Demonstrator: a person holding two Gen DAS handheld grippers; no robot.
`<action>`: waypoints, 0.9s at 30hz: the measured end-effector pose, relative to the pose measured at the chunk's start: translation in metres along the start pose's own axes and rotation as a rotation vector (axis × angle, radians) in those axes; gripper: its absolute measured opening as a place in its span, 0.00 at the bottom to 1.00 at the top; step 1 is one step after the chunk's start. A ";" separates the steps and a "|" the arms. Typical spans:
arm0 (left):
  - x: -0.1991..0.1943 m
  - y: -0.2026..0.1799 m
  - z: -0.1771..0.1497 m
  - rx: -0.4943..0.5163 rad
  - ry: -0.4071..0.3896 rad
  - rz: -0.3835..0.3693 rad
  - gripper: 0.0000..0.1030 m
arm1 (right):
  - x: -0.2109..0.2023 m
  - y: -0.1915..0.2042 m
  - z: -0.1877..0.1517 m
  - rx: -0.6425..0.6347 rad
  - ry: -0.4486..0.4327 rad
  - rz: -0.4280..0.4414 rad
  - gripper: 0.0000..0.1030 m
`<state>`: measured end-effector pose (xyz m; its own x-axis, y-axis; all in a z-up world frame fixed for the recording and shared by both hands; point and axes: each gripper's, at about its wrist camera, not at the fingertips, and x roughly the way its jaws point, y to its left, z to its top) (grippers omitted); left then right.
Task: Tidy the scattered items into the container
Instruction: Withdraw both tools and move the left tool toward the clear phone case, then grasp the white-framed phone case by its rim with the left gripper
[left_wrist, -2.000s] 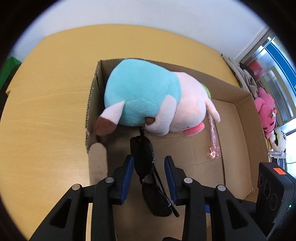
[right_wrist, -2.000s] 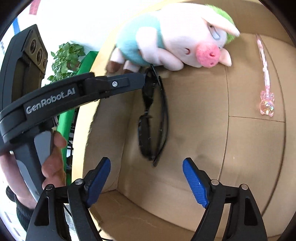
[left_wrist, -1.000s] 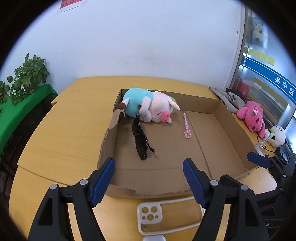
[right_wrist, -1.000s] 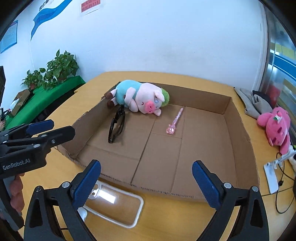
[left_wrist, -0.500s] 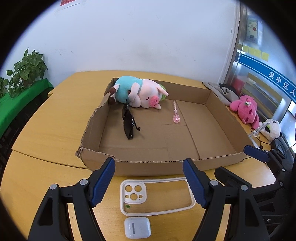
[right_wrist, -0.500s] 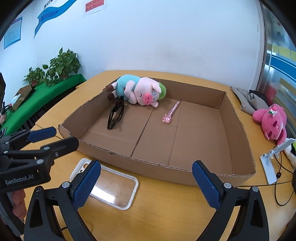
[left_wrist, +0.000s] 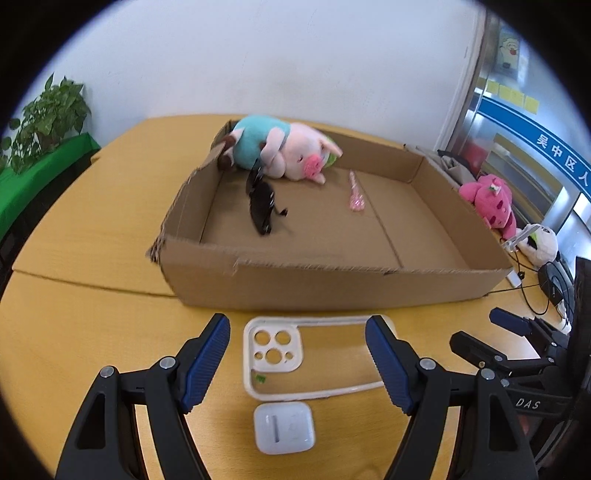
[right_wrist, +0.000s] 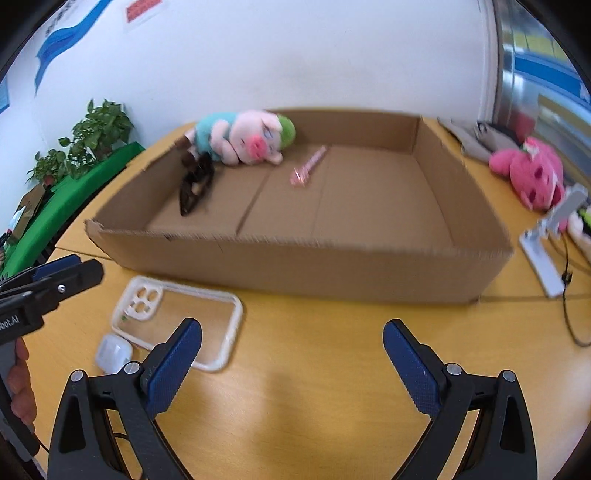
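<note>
A shallow cardboard box sits on the yellow table. Inside it lie a plush pig, black sunglasses and a pink wand. On the table before the box lie a clear phone case and a white earbuds case. My left gripper stands open over the phone case, holding nothing. My right gripper is open above bare table, right of the phone case.
A pink plush toy, a white phone stand with cables and grey cloth lie right of the box. Potted plants on a green cloth stand at the left. A hand holds the left gripper.
Both grippers have pulled back out of the box and sunk toward the table in front of it. The sunglasses stay in the box; the phone case and earbuds case have come into view.
</note>
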<state>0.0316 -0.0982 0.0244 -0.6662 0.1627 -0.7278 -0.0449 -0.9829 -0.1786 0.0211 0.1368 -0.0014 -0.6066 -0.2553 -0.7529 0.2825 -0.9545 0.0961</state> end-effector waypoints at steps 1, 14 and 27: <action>0.006 0.005 -0.003 -0.010 0.016 -0.001 0.74 | 0.006 -0.003 -0.004 0.014 0.019 0.004 0.98; 0.050 0.029 -0.018 -0.037 0.151 0.004 0.38 | 0.049 0.025 -0.005 -0.025 0.093 0.032 0.84; 0.049 0.031 -0.021 -0.057 0.157 -0.003 0.10 | 0.048 0.037 -0.015 -0.098 0.052 -0.014 0.56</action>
<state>0.0127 -0.1188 -0.0305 -0.5417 0.1816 -0.8208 -0.0011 -0.9765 -0.2153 0.0130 0.0917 -0.0439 -0.5721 -0.2315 -0.7868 0.3470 -0.9376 0.0236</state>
